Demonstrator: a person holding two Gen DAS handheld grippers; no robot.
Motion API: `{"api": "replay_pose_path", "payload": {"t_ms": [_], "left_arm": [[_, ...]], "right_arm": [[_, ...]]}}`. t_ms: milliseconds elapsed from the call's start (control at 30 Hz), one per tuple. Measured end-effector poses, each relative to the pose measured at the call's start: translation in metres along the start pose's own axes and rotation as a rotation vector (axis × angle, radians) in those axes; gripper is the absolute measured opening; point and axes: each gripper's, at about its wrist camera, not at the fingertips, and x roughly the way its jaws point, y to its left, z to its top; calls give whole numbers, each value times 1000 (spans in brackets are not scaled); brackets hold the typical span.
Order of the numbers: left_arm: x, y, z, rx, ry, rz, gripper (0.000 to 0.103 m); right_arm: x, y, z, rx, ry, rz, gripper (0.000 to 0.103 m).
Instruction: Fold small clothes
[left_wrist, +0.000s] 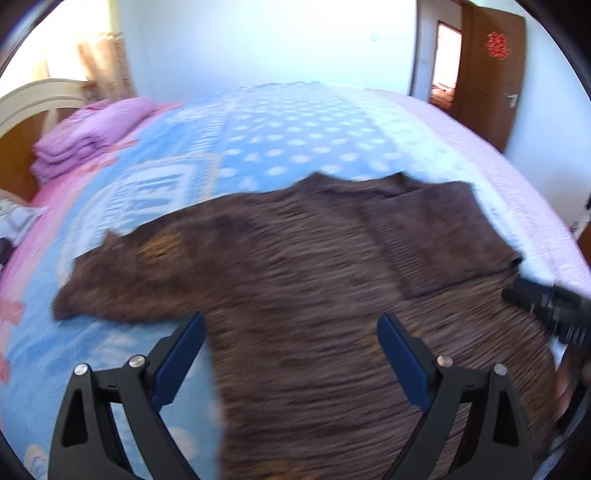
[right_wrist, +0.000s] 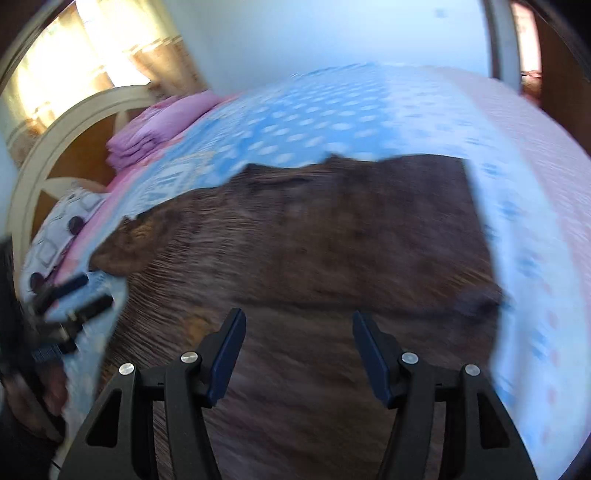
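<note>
Brown knit sweater: spread flat on the blue dotted bedspread, one sleeve folded across its body. My left gripper: jaws wide, holding nothing, above its hem. My right gripper: jaws apart, empty, over the cloth.

Both fisheye views look steeply down and forward across the bed, close above the brown sweater. The left wrist view sits nearer the sweater's left sleeve, with the right claw at 3 o'clock. The right wrist view shows the left claw at 9 o'clock. The 2 views share sweater, bedspread, headboard and folded pink quilt.
</note>
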Motion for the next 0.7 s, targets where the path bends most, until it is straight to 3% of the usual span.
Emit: {"api": "replay_pose_path", "payload": {"t_ms": [200,333,400,467,500,567,700], "left_arm": [[38,-44,23,13,47,-66,77],[72,-64,29,-45,122,-153,64],[86,-75,28,-43,140,-167,62],[101,-83,26,-42,173,-188,54],[103,-86,25,-40,146,-174,53],[100,-89,27,-22,104,-185,14],[87,-89,29,-3,65,-205,9]], "right_arm": [[-23,-19,-35,15,-100,2,69],[-21,-10,-55,-52,-134,-11,69],[-19,-6,-61,-78,-137,-25,69],[-21,-3,-64,-94,-150,-28,69],[-22,-2,-64,-101,-157,-26,69],[-22,0,-65,-110,-163,-23,70],[-14,-2,-67,-97,-128,-29,74]]}}
